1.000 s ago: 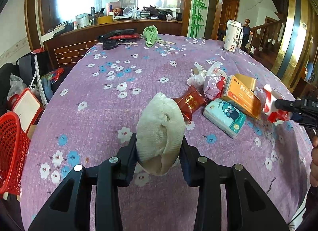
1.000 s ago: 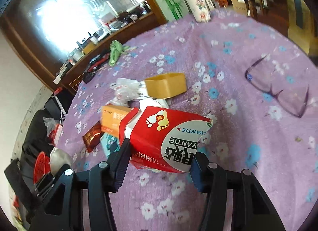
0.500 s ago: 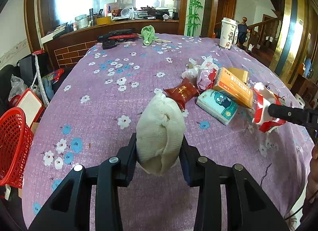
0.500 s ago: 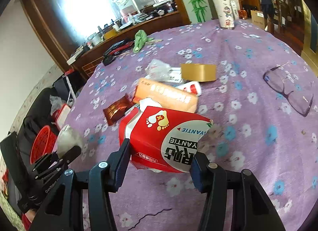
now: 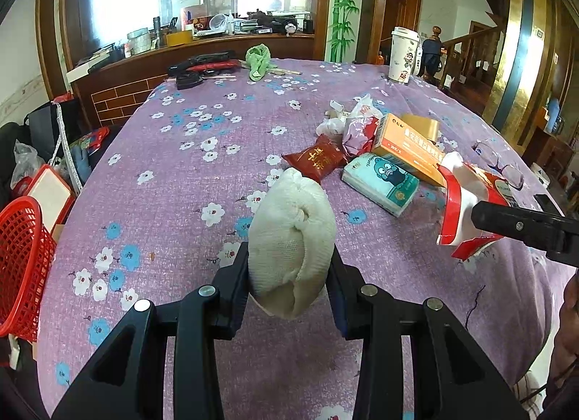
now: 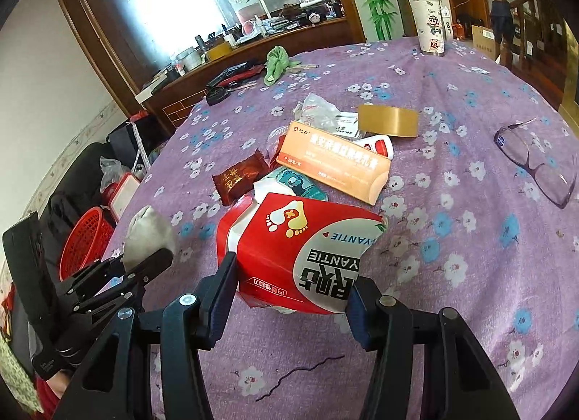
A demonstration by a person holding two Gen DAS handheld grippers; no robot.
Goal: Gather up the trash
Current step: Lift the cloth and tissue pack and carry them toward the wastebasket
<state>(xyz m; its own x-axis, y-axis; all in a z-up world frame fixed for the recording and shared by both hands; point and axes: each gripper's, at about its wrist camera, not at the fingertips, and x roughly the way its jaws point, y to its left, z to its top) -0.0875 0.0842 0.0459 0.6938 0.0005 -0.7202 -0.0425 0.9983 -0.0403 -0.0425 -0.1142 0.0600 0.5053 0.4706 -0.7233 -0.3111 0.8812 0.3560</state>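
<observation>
on the table (image 5: pixel 181 203) a heap of litter lies right of centre: a snack packet (image 5: pixel 314 160) at its left, a tissue pack (image 5: pixel 380 183) before a long box (image 5: pixel 407 148). a cup (image 5: pixel 402 54) stands at the far edge, glasses (image 6: pixel 535 163) lie right, and a basket (image 5: pixel 20 268) sits beyond the table's left edge.

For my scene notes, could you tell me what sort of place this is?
Most likely a home dining room: a table under a flowered tablecloth, a wooden staircase behind it, and a cluttered counter.

Left tongs (image 5: pixel 289 297) clamped on something, angled downward; right tongs (image 6: pixel 289 297) likewise.
</observation>
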